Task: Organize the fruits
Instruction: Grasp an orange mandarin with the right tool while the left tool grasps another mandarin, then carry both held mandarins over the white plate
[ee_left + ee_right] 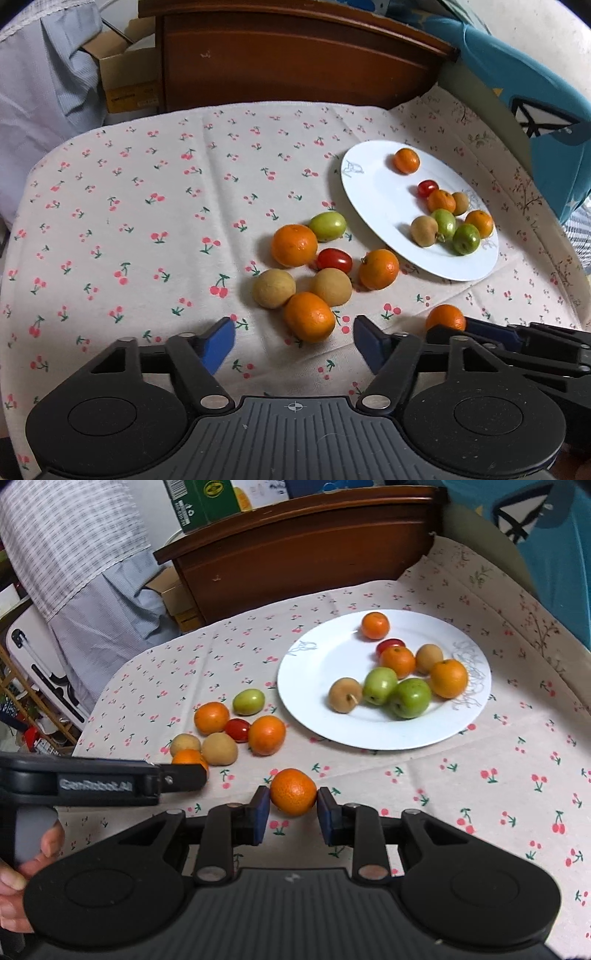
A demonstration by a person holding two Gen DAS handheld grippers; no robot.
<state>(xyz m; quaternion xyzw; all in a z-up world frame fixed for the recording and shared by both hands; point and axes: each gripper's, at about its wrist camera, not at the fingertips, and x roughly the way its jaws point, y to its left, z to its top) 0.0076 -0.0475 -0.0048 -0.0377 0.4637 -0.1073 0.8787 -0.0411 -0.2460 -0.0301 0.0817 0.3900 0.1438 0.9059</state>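
A white plate [376, 192] [317, 672] holds several small fruits: oranges, green ones, tan ones and a red tomato. Left of it on the cloth lies a loose pile: an orange [294, 245], a green fruit [327, 226], a tomato [334, 259], two tan fruits [274, 288] and more oranges. My left gripper [293, 332] is open, its blue pads on either side of the nearest orange [309, 316] without touching it. My right gripper [293, 805] is shut on another orange [293, 792], just above the cloth in front of the plate.
The cherry-print cloth [129, 221] covers the table. A dark wooden headboard [288, 62] stands behind it, a blue cushion [546, 122] at the right, a cardboard box [122, 81] at the back left. A hand [22, 878] holds the left gripper's handle.
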